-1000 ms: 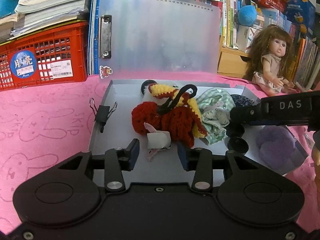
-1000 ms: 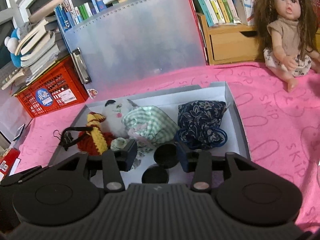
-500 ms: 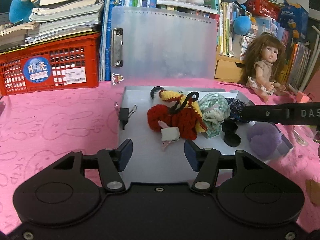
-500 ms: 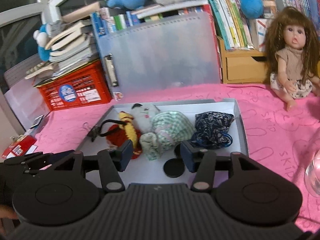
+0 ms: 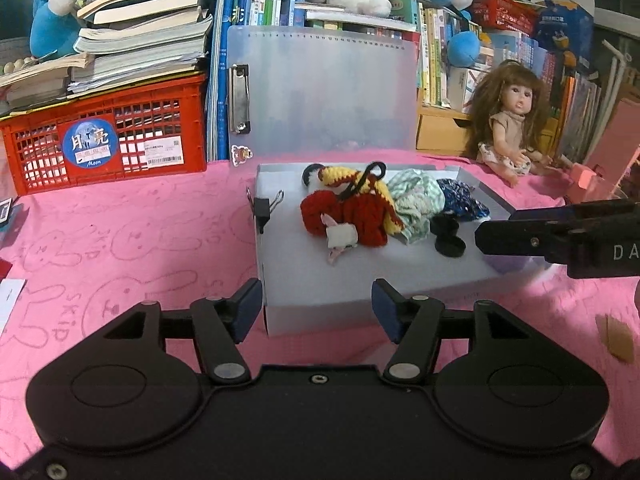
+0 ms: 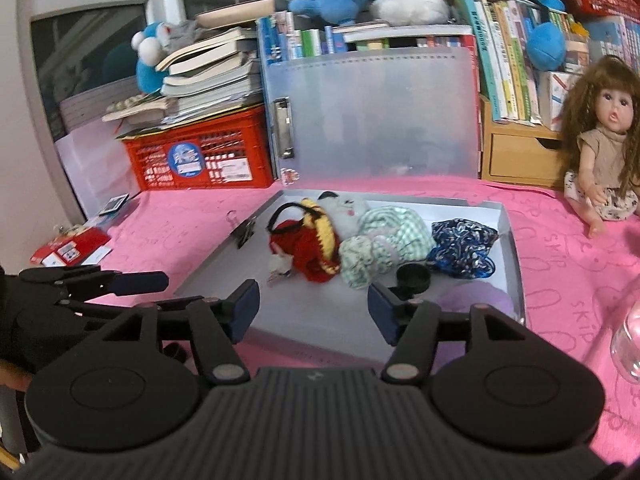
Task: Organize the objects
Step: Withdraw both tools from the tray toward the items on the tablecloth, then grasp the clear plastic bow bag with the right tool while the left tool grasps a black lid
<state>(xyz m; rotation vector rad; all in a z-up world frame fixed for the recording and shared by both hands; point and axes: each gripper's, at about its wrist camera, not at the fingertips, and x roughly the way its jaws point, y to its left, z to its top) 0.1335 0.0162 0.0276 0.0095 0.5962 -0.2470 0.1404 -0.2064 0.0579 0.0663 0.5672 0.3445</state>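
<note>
A: What is laid out on the pink cloth (image 5: 120, 248)?

B: An open grey tray (image 5: 360, 280) is seen in the middle, with a frosted clipboard (image 5: 320, 92) propped upright behind it. Inside the tray, a red and yellow crocheted toy (image 5: 352, 216) is bunched against a green checked cloth bundle (image 5: 416, 204), and a dark blue floral pouch (image 5: 460, 200) lies just beside that, toward the right wall. Two black round caps (image 5: 448, 236) rest near the bundle, and a black binder clip (image 5: 262, 208) is fixed on the tray's left wall.

A: And the two tongs?

B: The left gripper (image 5: 316, 308) is held over the tray's near edge, its jaws opening, with nothing between them. The right gripper (image 6: 312, 308) is likewise opening and empty, poised above the tray's near end.

A: Anything beyond?

B: A long-haired doll (image 6: 604, 152) is seated at the right, and a red crate (image 5: 104, 140) under stacked books is seen at the left.
</note>
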